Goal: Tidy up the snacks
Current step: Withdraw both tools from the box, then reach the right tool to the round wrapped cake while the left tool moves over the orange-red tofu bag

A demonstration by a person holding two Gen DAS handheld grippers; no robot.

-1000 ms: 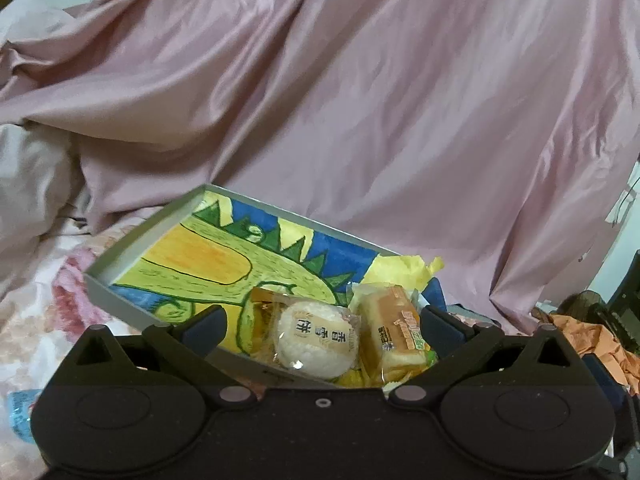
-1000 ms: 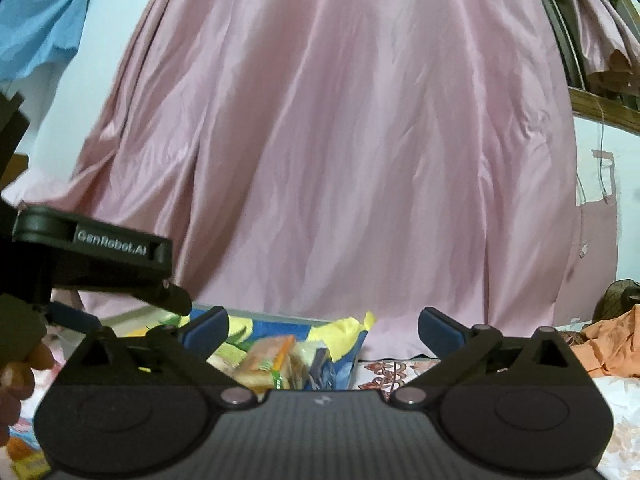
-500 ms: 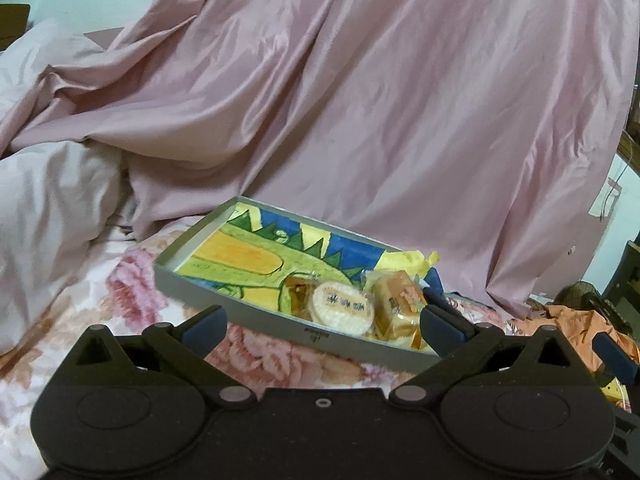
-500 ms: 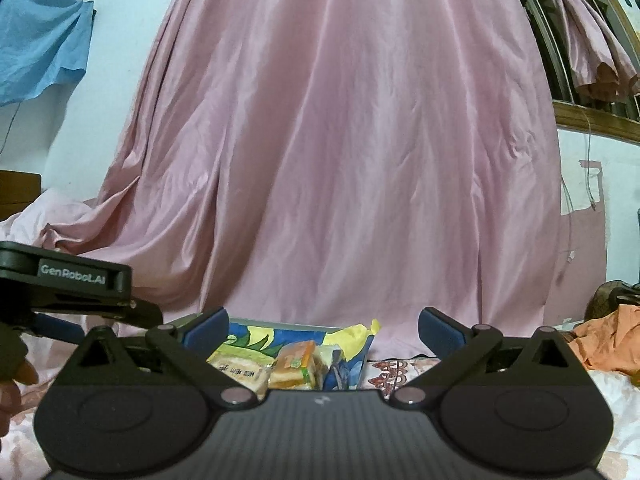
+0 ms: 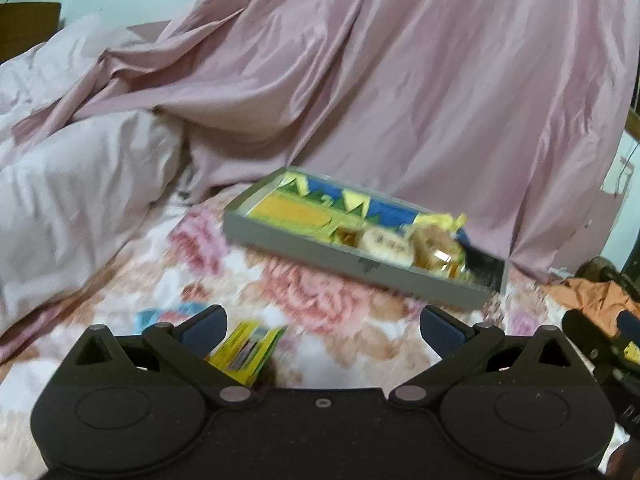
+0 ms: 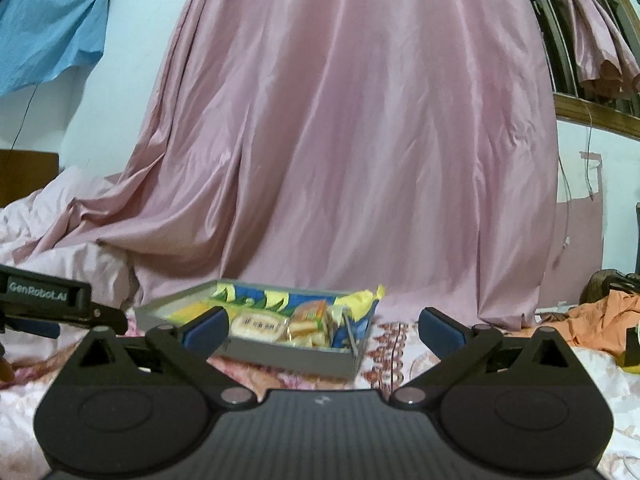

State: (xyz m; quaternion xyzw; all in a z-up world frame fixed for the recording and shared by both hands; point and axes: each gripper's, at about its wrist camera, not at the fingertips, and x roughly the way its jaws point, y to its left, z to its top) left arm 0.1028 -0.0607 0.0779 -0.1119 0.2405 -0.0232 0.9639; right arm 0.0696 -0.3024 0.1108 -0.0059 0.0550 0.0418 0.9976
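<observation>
Reaching for the next snack: the left claw point(image 5: 322, 330) hangs low over the floral bed cover point(image 5: 320, 300), with nothing between its pads.
Left claw: fingers spread wide apart, empty; a yellow-green snack packet point(image 5: 246, 350) lies on the bed just beside its left finger point(image 5: 204, 326) — blurred, so the print cannot be read.
Right claw point(image 6: 322, 330): fingers likewise wide apart and empty, held level and facing the tray from the near side.
Tray point(image 5: 304, 254): a shallow grey box with a bright yellow, green and blue picture on its floor, resting on the bed in front of the draped pink cloth point(image 5: 400, 92).
Snacks already in the tray: a round pale pastry point(image 5: 386, 242) and a golden wrapped cake point(image 5: 434, 250) sit side by side at the right end; the left part of the tray floor is bare.
Step in hand: by my reading, fetching a loose packet — part of the sorting is done, with at least this one snack outside the tray.
Next move calls for: lowering the left claw so the packet sits between both pads, closing gently on the thin wrapper, then carrying it to the bare end of the tray.
Risk: the soft bedding may let the packet slide away from the pads.
</observation>
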